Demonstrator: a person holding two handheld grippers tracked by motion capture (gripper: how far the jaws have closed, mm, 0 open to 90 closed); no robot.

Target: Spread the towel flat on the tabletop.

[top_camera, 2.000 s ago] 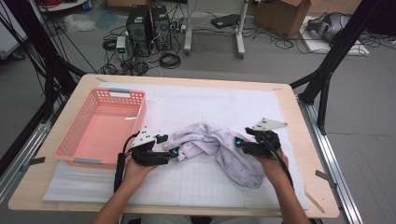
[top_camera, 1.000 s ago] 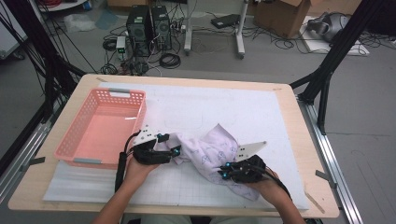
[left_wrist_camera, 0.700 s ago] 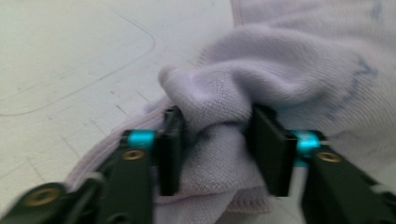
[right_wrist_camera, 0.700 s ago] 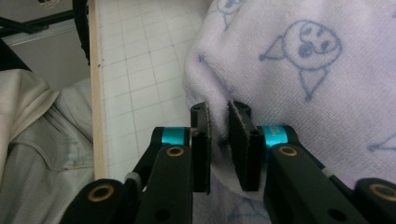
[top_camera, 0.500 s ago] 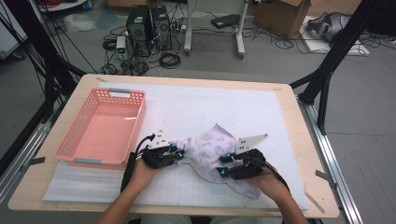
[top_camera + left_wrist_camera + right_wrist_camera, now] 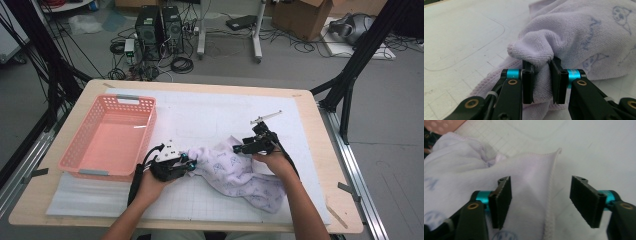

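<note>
In the high view the towel [image 6: 240, 172] lies crumpled on the table [image 6: 320, 150], to the right of the pink basket [image 6: 107, 137]. The left gripper [image 6: 187, 162] is at the towel's end nearest the basket, and the right gripper [image 6: 240, 148] is at its far edge, away from the basket.

In the left gripper view the left gripper [image 6: 541, 72] has its jaws closed on a bunched fold of the towel [image 6: 574, 37]. The risk I see is that only a thick wad is pinched, so a pull could drag the whole heap toward the basket or let the fold slide out.

In the right gripper view the right gripper's [image 6: 540, 195] jaws have just been opening and stand wide. The towel's [image 6: 526, 177] hemmed corner lies flat between them, nearer one jaw and untouched. Closing from here may catch only the hem or miss it.
</note>
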